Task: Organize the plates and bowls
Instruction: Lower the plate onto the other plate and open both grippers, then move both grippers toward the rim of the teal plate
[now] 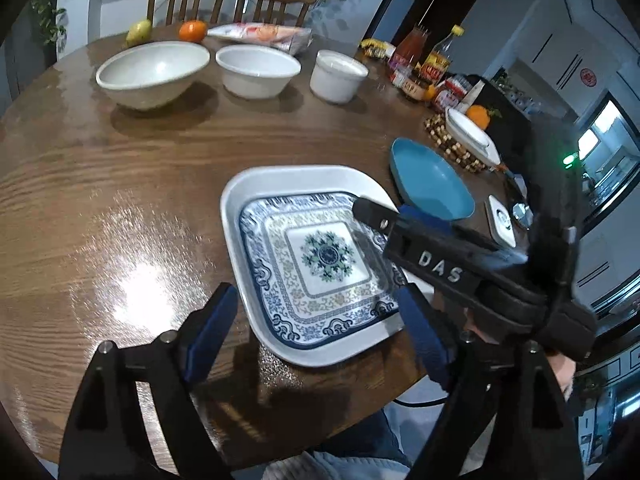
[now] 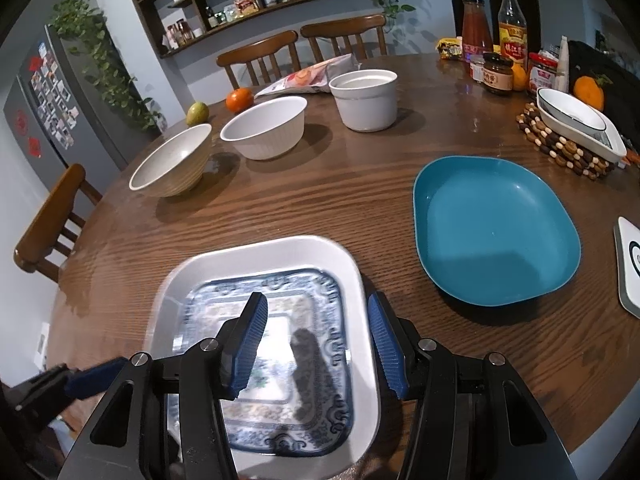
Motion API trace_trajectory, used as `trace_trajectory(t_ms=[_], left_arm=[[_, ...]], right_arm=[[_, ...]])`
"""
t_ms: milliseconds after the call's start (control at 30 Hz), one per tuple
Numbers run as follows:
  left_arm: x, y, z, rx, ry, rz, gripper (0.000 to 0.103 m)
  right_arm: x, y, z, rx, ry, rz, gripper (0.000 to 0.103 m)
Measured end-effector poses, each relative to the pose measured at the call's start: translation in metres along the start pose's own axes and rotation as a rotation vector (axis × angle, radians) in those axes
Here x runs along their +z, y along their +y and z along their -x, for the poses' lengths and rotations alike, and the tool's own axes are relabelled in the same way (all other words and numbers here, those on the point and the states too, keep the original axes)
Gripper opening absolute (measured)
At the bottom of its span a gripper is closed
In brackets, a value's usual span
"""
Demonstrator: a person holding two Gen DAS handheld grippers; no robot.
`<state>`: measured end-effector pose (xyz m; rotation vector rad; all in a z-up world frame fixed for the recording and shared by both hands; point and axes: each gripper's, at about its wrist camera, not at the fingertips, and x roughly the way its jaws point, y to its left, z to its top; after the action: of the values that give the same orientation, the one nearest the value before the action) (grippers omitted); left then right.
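Observation:
A blue-patterned square plate point(image 1: 324, 258) lies nested in a white square plate point(image 1: 240, 208) on the table's near edge. My left gripper point(image 1: 316, 332) is open, its pads on either side of the stack's near corner without touching it. My right gripper point(image 2: 318, 340) also stands open and holds nothing. Its fingers straddle the white plate's point(image 2: 256, 256) right rim above the patterned plate point(image 2: 320, 412). In the left wrist view the right gripper point(image 1: 382, 208) reaches in from the right. A teal plate point(image 2: 496, 232) lies to the right, and three white bowls point(image 2: 264, 126) stand in a row behind.
A white dish point(image 2: 576, 124) rests on a beaded trivet at the far right, with bottles and jars point(image 2: 496, 72) behind it. An orange point(image 2: 239, 99), a pear and a snack bag lie beyond the bowls. A white coaster point(image 2: 630, 268) sits at the right edge. Chairs ring the wooden table point(image 2: 320, 200).

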<state>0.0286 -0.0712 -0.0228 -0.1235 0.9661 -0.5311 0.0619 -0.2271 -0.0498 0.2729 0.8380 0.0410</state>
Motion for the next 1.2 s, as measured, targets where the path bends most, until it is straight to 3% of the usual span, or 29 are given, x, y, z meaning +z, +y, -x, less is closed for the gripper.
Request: trace_trajectory(t_ms=[367,433,667,967,1200], left_arm=[[0.006,0.0,0.009,0.005,-0.036,-0.009,0.083],[0.008,-0.001,0.009,0.003,-0.04,-0.016,0.083],[0.014,-0.015,0.008,-0.006,-0.052,-0.054,0.089],[0.026,-0.04,0.004,-0.025,-0.073,-0.121,0.091],[0.03,-0.059,-0.006,-0.028,-0.062,-0.15,0.091]], right_arm=[[0.002,-0.005,0.017,0.008,-0.043,-0.015,0.055],[0.002,-0.008,0.021,0.004,-0.052,-0.021,0.059],[0.002,-0.019,0.033,0.001,-0.078,-0.038,0.061],[0.002,-0.048,0.05,-0.023,-0.128,-0.098,0.083],[0.002,-0.067,0.061,-0.027,-0.164,-0.136,0.086]])
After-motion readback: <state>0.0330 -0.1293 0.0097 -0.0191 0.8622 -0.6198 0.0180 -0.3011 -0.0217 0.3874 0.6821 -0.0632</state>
